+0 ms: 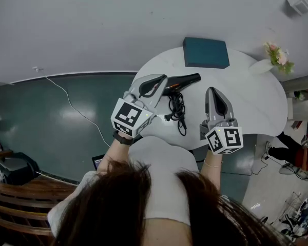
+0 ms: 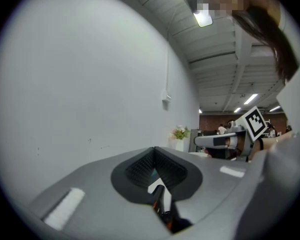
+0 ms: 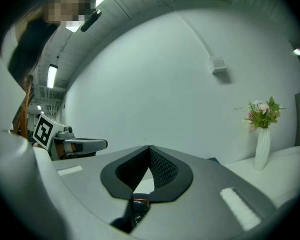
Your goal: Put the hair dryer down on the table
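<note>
1. Closed together and empty: left tongs (image 1: 162, 80) and right tongs (image 1: 211, 90), both level over the counter (image 1: 246, 96).
2. The hair dryer (image 1: 187, 80) lies on the counter just right of the left tongs' tip, its cord (image 1: 177, 109) trailing near.
3. Judgement: placing looks complete; next, draw both clear.

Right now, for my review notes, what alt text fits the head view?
A black hair dryer lies on a round white table, cord coiled beside it. The person holds the left gripper over one end of it and the right gripper alongside, both shut.
</note>
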{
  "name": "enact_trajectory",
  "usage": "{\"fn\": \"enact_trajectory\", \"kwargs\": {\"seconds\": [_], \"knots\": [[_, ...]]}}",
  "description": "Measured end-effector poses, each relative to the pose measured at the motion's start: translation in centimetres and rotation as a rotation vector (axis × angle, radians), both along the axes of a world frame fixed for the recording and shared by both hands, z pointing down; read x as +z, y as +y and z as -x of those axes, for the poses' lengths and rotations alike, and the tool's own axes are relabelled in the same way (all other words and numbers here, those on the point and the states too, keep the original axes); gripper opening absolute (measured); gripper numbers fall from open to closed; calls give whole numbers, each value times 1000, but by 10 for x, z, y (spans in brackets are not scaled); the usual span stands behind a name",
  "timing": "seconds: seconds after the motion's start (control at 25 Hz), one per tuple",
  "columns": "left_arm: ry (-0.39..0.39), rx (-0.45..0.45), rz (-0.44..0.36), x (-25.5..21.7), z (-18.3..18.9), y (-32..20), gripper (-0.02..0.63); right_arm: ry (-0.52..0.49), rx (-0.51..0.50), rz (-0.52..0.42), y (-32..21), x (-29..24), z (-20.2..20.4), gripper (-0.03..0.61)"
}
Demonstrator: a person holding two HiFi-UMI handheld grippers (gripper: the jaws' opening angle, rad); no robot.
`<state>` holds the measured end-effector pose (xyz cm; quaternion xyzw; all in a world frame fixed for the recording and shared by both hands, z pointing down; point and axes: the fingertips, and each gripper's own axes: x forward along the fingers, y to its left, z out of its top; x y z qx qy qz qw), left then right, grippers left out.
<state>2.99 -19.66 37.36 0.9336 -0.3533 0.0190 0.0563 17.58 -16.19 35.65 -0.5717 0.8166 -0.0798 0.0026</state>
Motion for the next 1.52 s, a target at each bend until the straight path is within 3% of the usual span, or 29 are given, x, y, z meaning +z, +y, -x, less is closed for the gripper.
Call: {"fn": "enact_trajectory", "kwargs": {"seconds": [1.52], "knots": [[-4,-25,13,6,10,0,58,-2,-17,37,0,11,7,2]]}}
